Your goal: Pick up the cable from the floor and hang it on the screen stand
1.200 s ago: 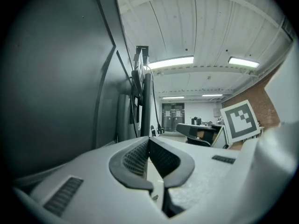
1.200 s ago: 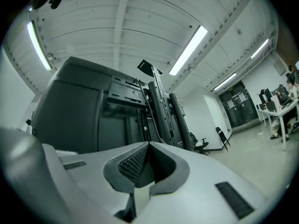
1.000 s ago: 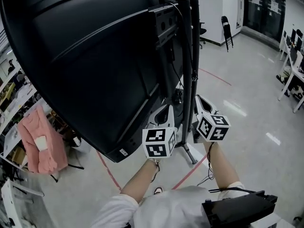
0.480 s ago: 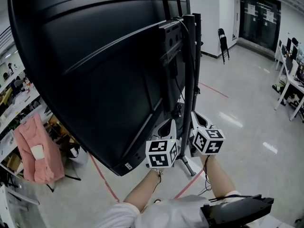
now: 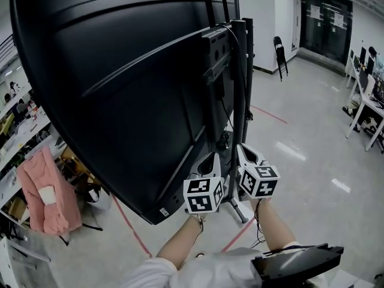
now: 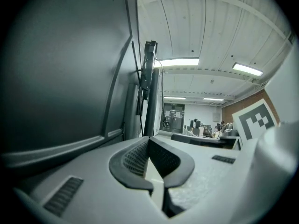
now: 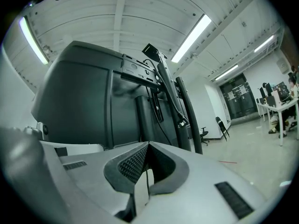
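Your right gripper [image 5: 246, 153] has drifted toward the middle of the frame over the last second. It now sits just beside the left gripper [image 5: 213, 159], low in the centre and close to the stand's upright pole [image 5: 240, 89] behind the big black screen [image 5: 120, 89].

In the right gripper view its jaws are pressed together on a thin black cable [image 7: 147, 182], which shows as a dark thread in the seam. The cable is therefore off the floor and in your grip, but not yet on the stand.

Your left gripper's jaws are also pressed together, with nothing between them. What remains is probably to find a bracket or hook higher on the pole and drape the cable there.
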The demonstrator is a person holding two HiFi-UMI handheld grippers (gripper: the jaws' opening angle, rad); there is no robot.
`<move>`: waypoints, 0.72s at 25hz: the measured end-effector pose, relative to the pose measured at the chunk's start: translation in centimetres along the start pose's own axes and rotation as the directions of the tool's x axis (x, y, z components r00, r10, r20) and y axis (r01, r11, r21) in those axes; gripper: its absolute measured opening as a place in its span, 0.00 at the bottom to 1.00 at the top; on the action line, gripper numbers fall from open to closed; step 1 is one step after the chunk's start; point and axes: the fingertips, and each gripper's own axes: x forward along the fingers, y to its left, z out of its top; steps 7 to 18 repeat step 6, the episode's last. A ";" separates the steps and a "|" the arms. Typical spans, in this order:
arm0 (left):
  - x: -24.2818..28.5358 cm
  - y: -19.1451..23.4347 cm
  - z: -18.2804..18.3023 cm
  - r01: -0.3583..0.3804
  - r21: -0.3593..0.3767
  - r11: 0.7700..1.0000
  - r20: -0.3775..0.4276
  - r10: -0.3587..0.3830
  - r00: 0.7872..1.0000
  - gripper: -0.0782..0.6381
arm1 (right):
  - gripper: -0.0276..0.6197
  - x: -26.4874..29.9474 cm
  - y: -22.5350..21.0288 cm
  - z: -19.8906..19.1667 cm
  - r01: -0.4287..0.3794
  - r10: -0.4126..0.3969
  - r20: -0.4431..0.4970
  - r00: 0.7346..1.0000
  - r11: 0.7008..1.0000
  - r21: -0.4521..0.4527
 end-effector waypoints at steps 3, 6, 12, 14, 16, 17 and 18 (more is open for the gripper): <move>-0.2 -0.2 -0.3 0.000 -0.004 1.000 -0.008 0.000 1.000 0.11 | 0.07 -0.4 -0.1 -0.2 0.005 -0.005 -0.010 1.000 1.000 0.002; -0.3 -0.3 -0.4 -0.001 -0.006 1.000 -0.012 0.001 1.000 0.11 | 0.07 -0.6 -0.2 -0.3 0.008 -0.008 -0.012 1.000 1.000 0.005; -0.3 -0.3 -0.4 -0.001 -0.006 1.000 -0.012 0.001 1.000 0.11 | 0.07 -0.6 -0.2 -0.3 0.008 -0.008 -0.012 1.000 1.000 0.005; -0.3 -0.3 -0.4 -0.001 -0.006 1.000 -0.012 0.001 1.000 0.11 | 0.07 -0.6 -0.2 -0.3 0.008 -0.008 -0.012 1.000 1.000 0.005; -0.3 -0.3 -0.4 -0.001 -0.006 1.000 -0.012 0.001 1.000 0.11 | 0.07 -0.6 -0.2 -0.3 0.008 -0.008 -0.012 1.000 1.000 0.005; -0.3 -0.3 -0.4 -0.001 -0.006 1.000 -0.012 0.001 1.000 0.11 | 0.07 -0.6 -0.2 -0.3 0.008 -0.008 -0.012 1.000 1.000 0.005; -0.3 -0.3 -0.4 -0.001 -0.006 1.000 -0.012 0.001 1.000 0.11 | 0.07 -0.6 -0.2 -0.3 0.008 -0.008 -0.012 1.000 1.000 0.005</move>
